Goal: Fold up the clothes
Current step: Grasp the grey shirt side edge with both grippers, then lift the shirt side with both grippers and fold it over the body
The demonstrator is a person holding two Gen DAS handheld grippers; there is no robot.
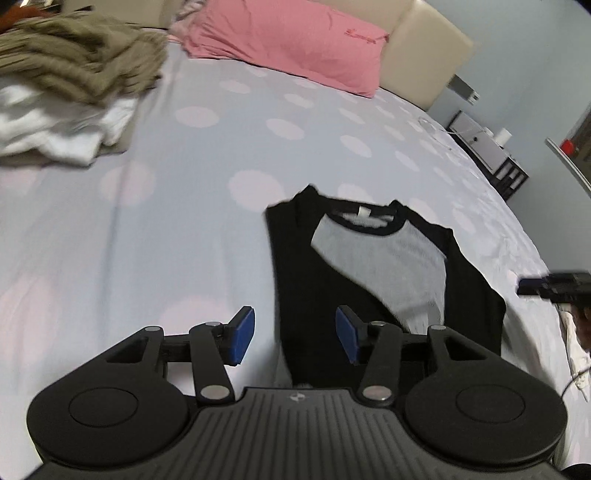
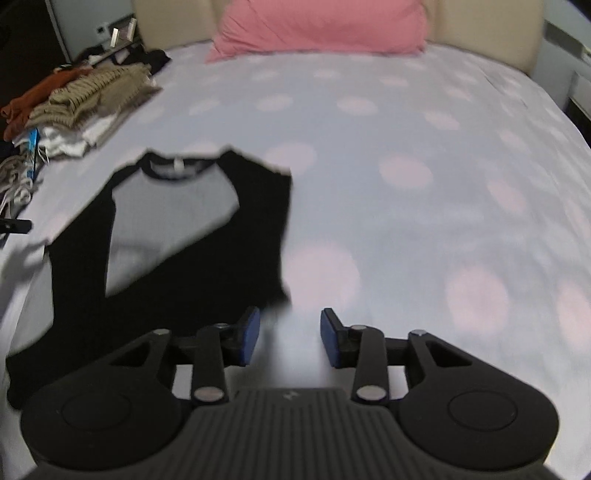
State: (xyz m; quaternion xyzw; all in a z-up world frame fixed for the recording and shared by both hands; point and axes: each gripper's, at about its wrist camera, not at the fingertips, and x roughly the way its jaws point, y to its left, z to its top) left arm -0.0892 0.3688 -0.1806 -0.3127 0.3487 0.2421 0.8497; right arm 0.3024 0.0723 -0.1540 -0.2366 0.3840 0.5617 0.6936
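Dotted bedsheet (image 2: 406, 129) – pink pillow (image 2: 321, 26) at headboard – both grippers' fingers spread, empty

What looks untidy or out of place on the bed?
The clothes pile at the bed's edge is rumpled, not stacked. The black and grey shirt lies partly folded, slightly askew. Nothing looks spilled or damaged.

Both grippers are empty right now. Left gripper (image 1: 295, 338) hangs low with its jaws spread wide, blue pads (image 1: 243, 336) facing each other across a clear gap. Right gripper (image 2: 290, 338) is the same deal: jaws apart, nothing pinched between the blue pads (image 2: 250, 338). Both views are pretty motion-blurred.
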